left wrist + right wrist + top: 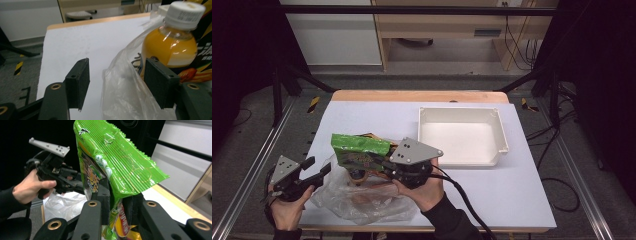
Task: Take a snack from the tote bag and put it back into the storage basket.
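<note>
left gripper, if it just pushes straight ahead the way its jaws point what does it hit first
Probably the clear plastic bag, whose film already lies between the open left gripper jaws. Just behind stands the orange drink bottle, though depth is hard to judge.

The right gripper (pixel 116 202) clamps its two black jaws on a green crinkled snack bag (pixel 117 162), which stands upright above them. To the left and farther off, a hand (pixel 30 187) holds the left gripper (pixel 56 173) over a clear plastic bag (pixel 63 206) on the white table (pixel 162 200).
</note>
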`<state>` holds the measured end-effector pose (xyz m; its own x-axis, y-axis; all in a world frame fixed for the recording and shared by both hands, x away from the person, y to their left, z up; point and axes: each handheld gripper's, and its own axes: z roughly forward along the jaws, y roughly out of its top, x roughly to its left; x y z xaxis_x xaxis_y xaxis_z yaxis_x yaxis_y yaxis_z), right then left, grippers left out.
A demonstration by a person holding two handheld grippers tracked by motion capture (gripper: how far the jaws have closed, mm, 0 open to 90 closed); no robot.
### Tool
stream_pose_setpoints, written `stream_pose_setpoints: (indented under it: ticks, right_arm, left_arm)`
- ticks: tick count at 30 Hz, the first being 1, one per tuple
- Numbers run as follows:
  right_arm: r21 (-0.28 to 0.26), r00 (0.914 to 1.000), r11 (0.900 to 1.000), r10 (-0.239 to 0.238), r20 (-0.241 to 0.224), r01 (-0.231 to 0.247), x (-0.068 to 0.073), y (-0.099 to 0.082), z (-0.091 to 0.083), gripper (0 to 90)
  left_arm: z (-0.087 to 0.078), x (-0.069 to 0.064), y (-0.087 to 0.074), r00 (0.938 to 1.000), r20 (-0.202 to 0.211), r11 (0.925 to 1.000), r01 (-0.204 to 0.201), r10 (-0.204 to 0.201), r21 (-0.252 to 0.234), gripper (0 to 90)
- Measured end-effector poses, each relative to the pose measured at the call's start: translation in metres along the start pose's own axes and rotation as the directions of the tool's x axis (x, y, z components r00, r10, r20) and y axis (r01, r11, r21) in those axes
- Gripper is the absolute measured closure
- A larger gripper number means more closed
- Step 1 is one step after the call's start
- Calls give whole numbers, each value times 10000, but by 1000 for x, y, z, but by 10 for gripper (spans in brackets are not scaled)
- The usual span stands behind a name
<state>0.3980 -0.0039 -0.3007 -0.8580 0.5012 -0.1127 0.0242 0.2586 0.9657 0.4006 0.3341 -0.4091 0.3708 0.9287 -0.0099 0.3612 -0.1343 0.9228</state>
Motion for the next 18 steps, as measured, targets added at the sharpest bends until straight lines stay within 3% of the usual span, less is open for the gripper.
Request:
stream_pose_setpoints:
  ticks: [4,7,18]
  right_arm:
    - [-116,10000,9999,9,64,-9,-4,6,-7,776]
    - [-324,9998,9994,142,112,-138,-10,12,-16,776]
    - [-692,9968,9968,436,667,-390,-36,17,-46,776]
  left_arm:
    - [0,-1,1,9997,172,9999,145,-145,-35,371]
    - [-2,0,1,9998,-36,9998,206,-206,-55,358]
    - [-4,4,3,9993,-103,9993,361,-362,-80,336]
